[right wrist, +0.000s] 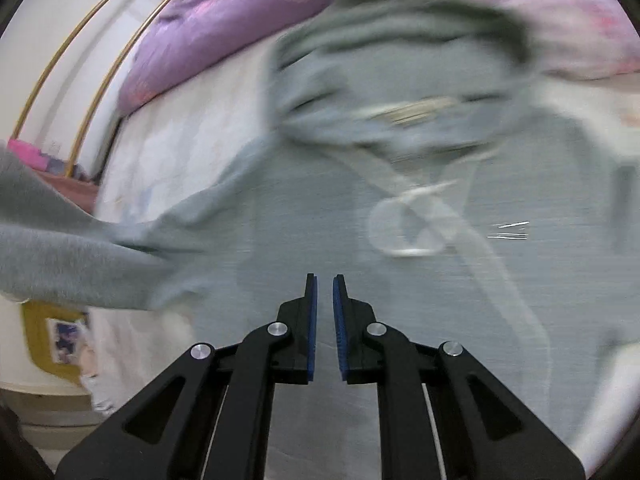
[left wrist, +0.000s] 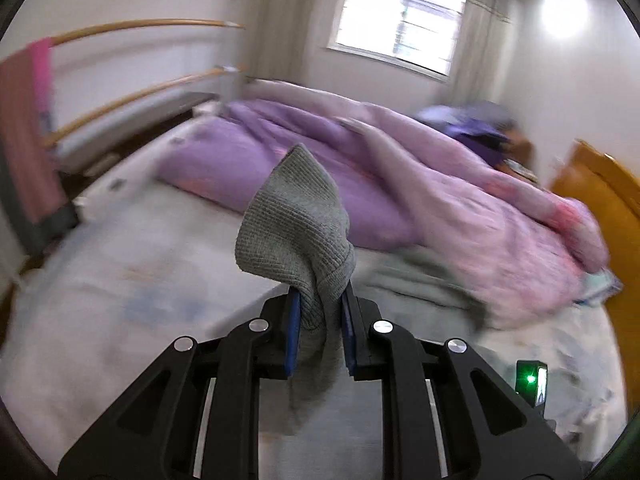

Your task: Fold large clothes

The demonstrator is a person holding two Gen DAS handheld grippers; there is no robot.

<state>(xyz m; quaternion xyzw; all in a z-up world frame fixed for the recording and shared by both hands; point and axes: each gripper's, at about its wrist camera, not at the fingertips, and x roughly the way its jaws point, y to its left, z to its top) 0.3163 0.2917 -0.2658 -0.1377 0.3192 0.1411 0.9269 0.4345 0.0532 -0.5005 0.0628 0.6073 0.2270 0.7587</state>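
Observation:
A grey hoodie lies flat on the bed, hood toward the quilt and white drawstring looped on the chest. In the right wrist view its sleeve stretches off to the left, raised off the bed. My left gripper is shut on the sleeve's ribbed cuff, which sticks up between the blue pads above the bed. Over the hoodie's body, my right gripper points down, its jaws a narrow gap apart with nothing between them.
A purple pillow and a bunched pink quilt fill the far side of the bed. The pale sheet shows at the left. Curved headboard rails, a pink cloth at far left and wooden furniture at right border it.

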